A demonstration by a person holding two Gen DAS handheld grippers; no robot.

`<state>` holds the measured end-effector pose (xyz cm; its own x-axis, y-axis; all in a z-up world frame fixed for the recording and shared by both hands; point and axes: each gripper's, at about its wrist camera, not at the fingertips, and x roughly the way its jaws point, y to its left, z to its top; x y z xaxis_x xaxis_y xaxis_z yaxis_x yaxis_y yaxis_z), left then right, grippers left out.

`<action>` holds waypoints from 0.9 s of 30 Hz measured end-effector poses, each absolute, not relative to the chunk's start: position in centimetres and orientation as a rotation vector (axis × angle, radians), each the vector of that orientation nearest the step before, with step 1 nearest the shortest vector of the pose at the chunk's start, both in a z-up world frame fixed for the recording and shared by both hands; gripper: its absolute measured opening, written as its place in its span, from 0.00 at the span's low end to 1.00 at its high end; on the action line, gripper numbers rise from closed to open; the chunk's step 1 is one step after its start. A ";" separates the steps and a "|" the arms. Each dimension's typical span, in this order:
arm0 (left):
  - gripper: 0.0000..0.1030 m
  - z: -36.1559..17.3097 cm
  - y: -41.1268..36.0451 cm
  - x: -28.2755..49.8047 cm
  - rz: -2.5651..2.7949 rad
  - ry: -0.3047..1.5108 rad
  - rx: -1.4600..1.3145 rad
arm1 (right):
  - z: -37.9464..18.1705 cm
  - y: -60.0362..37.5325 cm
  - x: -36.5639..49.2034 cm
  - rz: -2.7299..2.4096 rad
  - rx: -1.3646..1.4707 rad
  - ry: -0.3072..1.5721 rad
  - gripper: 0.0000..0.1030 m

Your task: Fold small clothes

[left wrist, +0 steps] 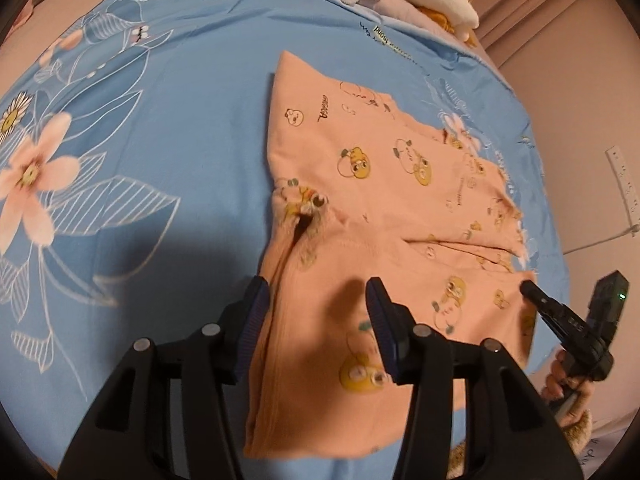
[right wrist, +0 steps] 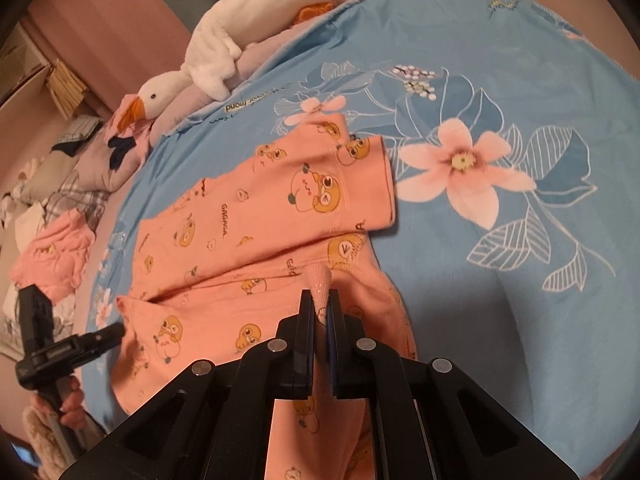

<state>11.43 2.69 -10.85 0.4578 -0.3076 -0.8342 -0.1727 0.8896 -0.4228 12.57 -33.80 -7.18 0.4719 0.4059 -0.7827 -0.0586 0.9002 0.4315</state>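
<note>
- Pink printed garment (left wrist: 384, 184), small kid-size top or pyjama piece, lies mostly flat on the bed's blue floral sheet (left wrist: 180, 100), partly folded, one sleeve laid across the body.
- Right gripper (right wrist: 320, 300): jaws together, clamped on a pinched-up ridge of the pink fabric, likely a cuff or hem edge; ribbed cloth pokes up just beyond the pads.
- Left gripper (left wrist: 316, 312): jaws apart, nothing pressed between them; garment's near edge lies under and between the fingers, no visible pinch. Whether the pads touch the cloth I cannot tell.
- In the left wrist view the right gripper shows as a dark tip at the garment's right edge, with the person's hand on its handle lower right.
- Handling, my read: thin knit cotton, very light, fully limp, no stiffness. It will drape and sag from any single grip point and drag on the sheet if pulled low. Not fragile, not slippery; the pads should hold it easily.
- Where to grip: hems, cuffs, seam lines, where doubled layers give more to bite. Take both layers, or the lower one stays behind.
- Risk: catching the bedsheet along with the garment, since both are soft and lie flush.
- Plush goose (right wrist: 208, 56) and a second pink cloth (right wrist: 52, 248) sit well apart, off the sheet edge.
</note>
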 end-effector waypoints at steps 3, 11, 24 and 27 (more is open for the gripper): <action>0.30 -11.4 2.7 12.0 -0.055 1.097 -0.477 | -7.2 -33.9 12.4 0.306 0.369 1.050 0.06; 0.04 -9.8 2.9 10.6 -0.016 1.007 -0.459 | -6.2 -33.6 11.4 0.311 0.344 1.017 0.06; 0.02 -7.2 3.2 9.7 -0.075 0.941 -0.527 | -3.9 -33.2 9.8 0.328 0.327 0.947 0.06; 0.02 -7.1 2.9 10.4 -0.072 0.960 -0.488 | -3.6 -33.3 9.6 0.329 0.332 0.934 0.06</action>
<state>10.38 2.86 -7.13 0.5795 -0.2713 -0.7685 -0.1534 0.8898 -0.4298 9.62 -33.27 -3.56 0.5526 0.4136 -0.7236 -0.1305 0.9004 0.4149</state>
